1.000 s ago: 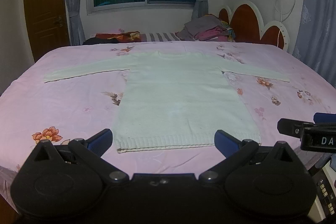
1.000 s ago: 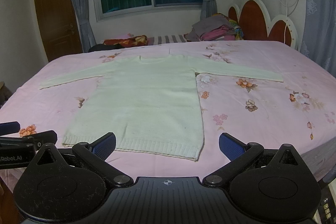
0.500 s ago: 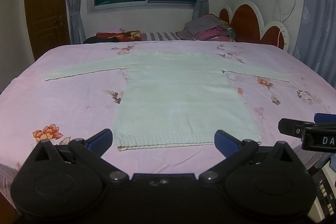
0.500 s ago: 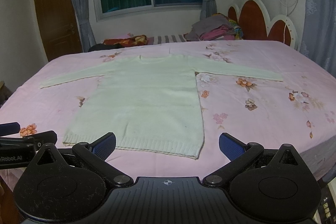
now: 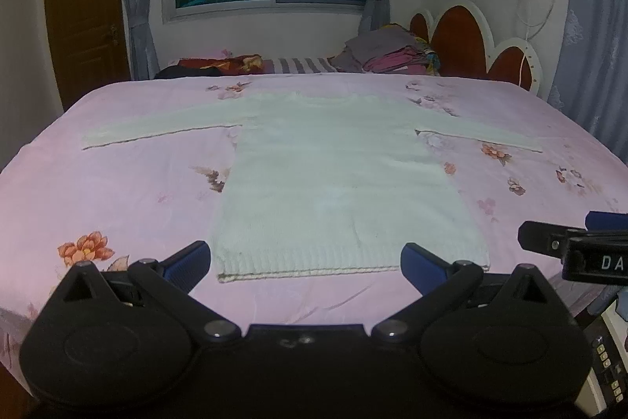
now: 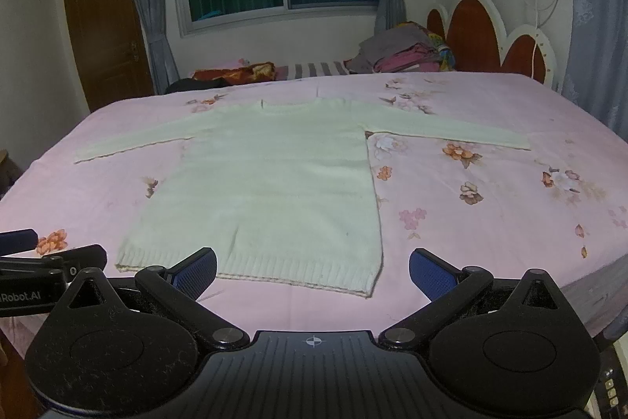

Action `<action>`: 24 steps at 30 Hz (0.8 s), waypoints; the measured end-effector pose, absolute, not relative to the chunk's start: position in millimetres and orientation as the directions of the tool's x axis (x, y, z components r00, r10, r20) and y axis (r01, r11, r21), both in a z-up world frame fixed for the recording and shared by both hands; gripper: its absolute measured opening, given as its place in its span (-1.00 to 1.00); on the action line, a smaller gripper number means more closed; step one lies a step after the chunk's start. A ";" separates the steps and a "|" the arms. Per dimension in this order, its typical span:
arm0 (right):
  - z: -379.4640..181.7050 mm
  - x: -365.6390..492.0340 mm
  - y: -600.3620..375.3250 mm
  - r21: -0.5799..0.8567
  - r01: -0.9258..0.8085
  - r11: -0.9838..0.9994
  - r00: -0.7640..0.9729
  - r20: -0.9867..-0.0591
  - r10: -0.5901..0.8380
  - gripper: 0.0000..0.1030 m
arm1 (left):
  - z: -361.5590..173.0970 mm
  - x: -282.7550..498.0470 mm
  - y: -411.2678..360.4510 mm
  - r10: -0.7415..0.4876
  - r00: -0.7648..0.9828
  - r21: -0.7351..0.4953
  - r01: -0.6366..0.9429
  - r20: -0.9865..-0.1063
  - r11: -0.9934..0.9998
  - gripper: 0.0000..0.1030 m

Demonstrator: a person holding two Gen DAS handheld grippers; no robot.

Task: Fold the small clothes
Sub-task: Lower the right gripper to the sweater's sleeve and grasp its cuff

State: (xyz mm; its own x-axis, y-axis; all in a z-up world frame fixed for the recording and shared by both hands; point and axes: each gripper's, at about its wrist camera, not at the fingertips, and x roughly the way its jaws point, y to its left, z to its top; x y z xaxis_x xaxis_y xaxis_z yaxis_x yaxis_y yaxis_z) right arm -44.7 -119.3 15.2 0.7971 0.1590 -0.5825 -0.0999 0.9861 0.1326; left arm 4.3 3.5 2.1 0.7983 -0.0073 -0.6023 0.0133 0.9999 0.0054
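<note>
A pale white knitted long-sleeved sweater (image 5: 337,175) lies flat on the pink flowered bed sheet (image 5: 117,191), both sleeves spread out to the sides, ribbed hem toward me. It also shows in the right wrist view (image 6: 271,183). My left gripper (image 5: 304,262) is open and empty, hovering just before the hem. My right gripper (image 6: 312,271) is open and empty, before the hem's right corner. The right gripper's side shows at the right edge of the left wrist view (image 5: 577,250); the left gripper shows at the left edge of the right wrist view (image 6: 43,269).
A pile of folded clothes (image 6: 404,52) sits at the far end near the red and white headboard (image 6: 494,34). Dark and red cloths (image 6: 231,75) lie at the far left. A window, curtains and a wooden door (image 6: 106,26) are behind.
Both grippers have risen or drawn back very slightly; the sweater lies as before and both grippers stay open.
</note>
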 end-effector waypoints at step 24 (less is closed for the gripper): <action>20.1 52.3 -123.6 0.121 0.007 0.993 0.810 -0.582 0.065 1.00 | -6.0 113.5 14.7 -0.048 0.806 0.013 0.069 -0.591 0.998 0.99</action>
State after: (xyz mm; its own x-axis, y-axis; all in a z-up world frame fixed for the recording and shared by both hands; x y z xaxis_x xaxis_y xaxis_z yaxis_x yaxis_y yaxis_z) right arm 52.3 -123.6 20.1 0.8102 0.0648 -0.5825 0.0075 0.9927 0.1208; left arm 113.5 14.7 -6.0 0.8055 -0.0483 -0.5906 0.0694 0.9975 0.0131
